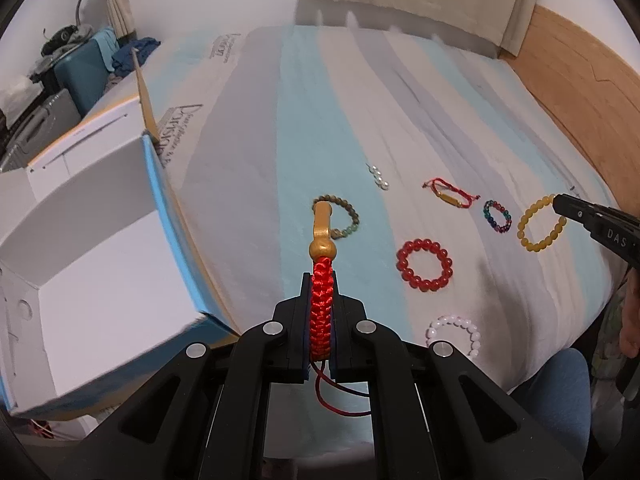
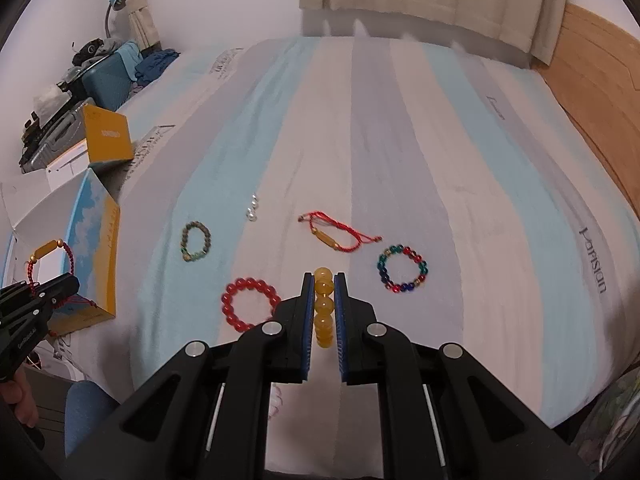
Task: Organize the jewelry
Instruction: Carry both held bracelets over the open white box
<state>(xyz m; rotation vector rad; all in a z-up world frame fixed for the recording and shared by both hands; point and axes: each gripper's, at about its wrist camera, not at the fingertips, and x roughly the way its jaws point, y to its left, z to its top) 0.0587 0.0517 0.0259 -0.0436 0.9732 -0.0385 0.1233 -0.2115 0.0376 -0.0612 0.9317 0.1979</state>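
My left gripper (image 1: pixel 321 280) is shut on a red braided bracelet (image 1: pixel 321 312) with a gold tube, held above the striped bed (image 1: pixel 248 200) beside an open white box (image 1: pixel 92 248). The right wrist view shows that bracelet (image 2: pixel 48 256) hanging in front of the box (image 2: pixel 96 248). My right gripper (image 2: pixel 323 278) is shut on a yellow bead bracelet (image 2: pixel 324 312), lifted off the bed; from the left wrist view it (image 1: pixel 540 224) dangles from the right gripper (image 1: pixel 558 202).
On the bed lie a red bead bracelet (image 2: pixel 250 302), a green-brown one (image 2: pixel 196 240), small pearls (image 2: pixel 253 210), a red cord bracelet (image 2: pixel 336 236), a multicolour one (image 2: pixel 402 268) and a pale bead bracelet (image 1: pixel 456 334). A wooden headboard (image 2: pixel 600 80) borders the right.
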